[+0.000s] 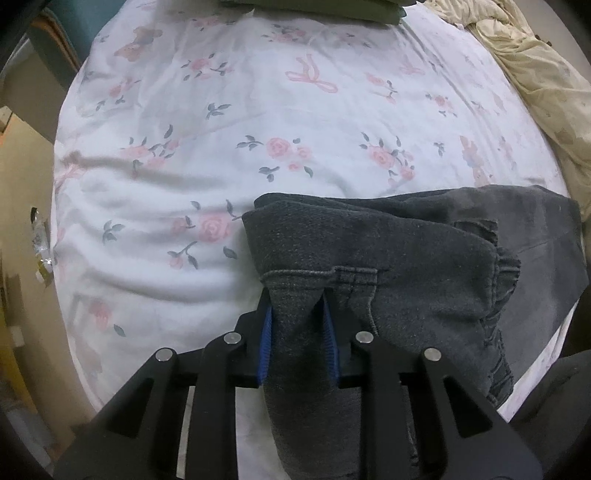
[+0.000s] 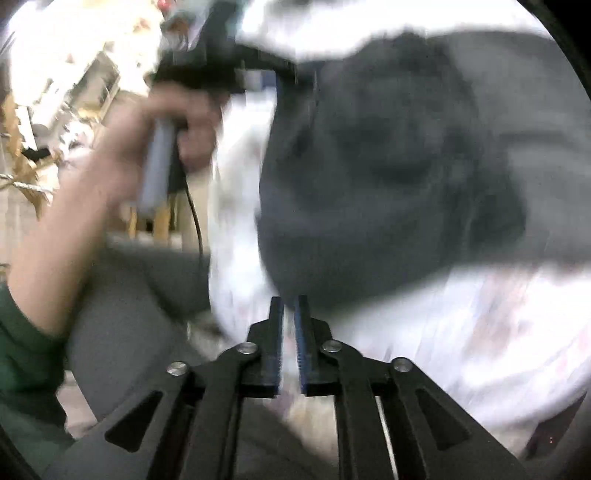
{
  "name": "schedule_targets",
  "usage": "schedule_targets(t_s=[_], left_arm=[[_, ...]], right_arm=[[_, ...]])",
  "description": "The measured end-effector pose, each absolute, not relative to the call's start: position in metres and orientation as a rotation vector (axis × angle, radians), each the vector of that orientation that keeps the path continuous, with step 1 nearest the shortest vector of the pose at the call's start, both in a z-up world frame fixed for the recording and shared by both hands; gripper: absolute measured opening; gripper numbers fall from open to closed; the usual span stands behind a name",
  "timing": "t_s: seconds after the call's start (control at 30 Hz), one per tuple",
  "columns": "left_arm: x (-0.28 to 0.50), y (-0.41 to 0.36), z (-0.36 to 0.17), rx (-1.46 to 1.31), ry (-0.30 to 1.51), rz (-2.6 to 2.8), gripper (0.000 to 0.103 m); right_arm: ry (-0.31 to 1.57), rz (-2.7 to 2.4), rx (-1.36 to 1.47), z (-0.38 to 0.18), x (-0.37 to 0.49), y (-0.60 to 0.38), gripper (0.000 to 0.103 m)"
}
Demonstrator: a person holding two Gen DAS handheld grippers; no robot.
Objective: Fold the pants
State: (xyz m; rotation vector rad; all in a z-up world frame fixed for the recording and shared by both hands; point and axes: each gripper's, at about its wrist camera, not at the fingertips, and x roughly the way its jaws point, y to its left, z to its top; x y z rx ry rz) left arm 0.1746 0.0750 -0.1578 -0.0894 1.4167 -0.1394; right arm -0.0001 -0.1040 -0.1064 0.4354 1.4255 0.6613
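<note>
While the left tongs (image 1: 297, 314) pinch the waistband of the dark pants (image 1: 406, 251), bunched just ahead on the floral bed (image 1: 221, 110), the right tongs (image 2: 289, 314) stand nearly closed and empty; lift evenly, keeping the waistband level.

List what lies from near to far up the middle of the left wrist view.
left gripper shut on the dark grey pants → floral bedsheet → folded olive-green cloth at the far edge.
</note>
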Motion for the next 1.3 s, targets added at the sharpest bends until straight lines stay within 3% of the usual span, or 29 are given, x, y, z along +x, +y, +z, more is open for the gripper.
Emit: schedule_targets(t_s=[0.07,0.17,0.27,0.3,0.33,0.43,0.47,0.6,0.67,0.77,0.83,0.9,1.0,1.03,1.1,1.13,1.2,1.23,1.3], left_arm=[[0.174,0.073,-0.158,-0.078,1.412,-0.137,0.021],[0.175,0.074,-0.159,-0.089,1.414,-0.139,0.021],[0.175,0.073,-0.161,-0.103,1.418,-0.132,0.021],[0.175,0.072,-0.161,-0.099,1.419,-0.13,0.021],[0.175,0.072,-0.161,-0.094,1.419,-0.128,0.021],[0.175,0.072,-0.16,-0.093,1.42,-0.117,0.023],[0.174,0.072,-0.159,-0.095,1.417,-0.109,0.025],[0.159,0.066,-0.142,-0.019,1.387,-0.053,0.028],[0.146,0.056,-0.124,0.076,1.325,-0.024,0.036],[0.123,0.041,-0.1,0.099,1.219,-0.066,0.053],[0.107,0.033,-0.097,0.058,1.216,-0.084,0.054],[0.093,0.028,-0.098,-0.038,1.235,-0.124,0.054],[0.08,0.019,-0.099,-0.114,1.231,-0.159,0.054],[0.078,0.016,-0.097,-0.113,1.216,-0.156,0.054],[0.074,0.012,-0.094,-0.108,1.171,-0.141,0.054],[0.074,0.011,-0.092,-0.108,1.156,-0.128,0.058],[0.072,0.009,-0.091,-0.13,1.126,-0.106,0.065],[0.072,0.009,-0.092,-0.143,1.115,-0.104,0.067],[0.073,0.006,-0.096,-0.152,1.102,-0.1,0.07]], right_arm=[[1.412,0.639,0.446,-0.111,0.015,-0.107,0.034],[1.445,0.588,0.374,-0.146,0.033,-0.088,0.035],[1.602,0.475,0.377,-0.189,0.02,-0.111,0.021],[1.622,0.457,0.38,-0.194,0.01,-0.119,0.004],[1.636,0.445,0.349,-0.2,-0.002,-0.126,0.0],[1.628,0.436,0.351,-0.185,-0.015,-0.14,0.002],[1.592,0.445,0.355,-0.174,-0.014,-0.144,0.009],[1.391,0.468,0.371,-0.12,0.005,-0.151,0.009],[1.337,0.479,0.397,-0.109,0.016,-0.153,0.009],[1.292,0.443,0.381,-0.119,0.045,-0.146,0.009],[1.357,0.297,0.257,-0.155,0.063,-0.147,0.0],[1.392,0.268,0.408,-0.184,0.064,-0.162,0.0],[1.37,0.279,0.493,-0.165,0.06,-0.168,0.002],[1.345,0.284,0.493,-0.155,0.056,-0.171,0.009],[1.284,0.289,0.548,-0.133,0.04,-0.188,0.013],[1.263,0.293,0.597,-0.129,0.031,-0.193,0.021],[1.231,0.281,0.711,-0.12,0.013,-0.211,0.089],[1.212,0.273,0.768,-0.121,0.004,-0.223,0.095],[1.213,0.253,0.896,-0.129,-0.019,-0.24,0.096]])
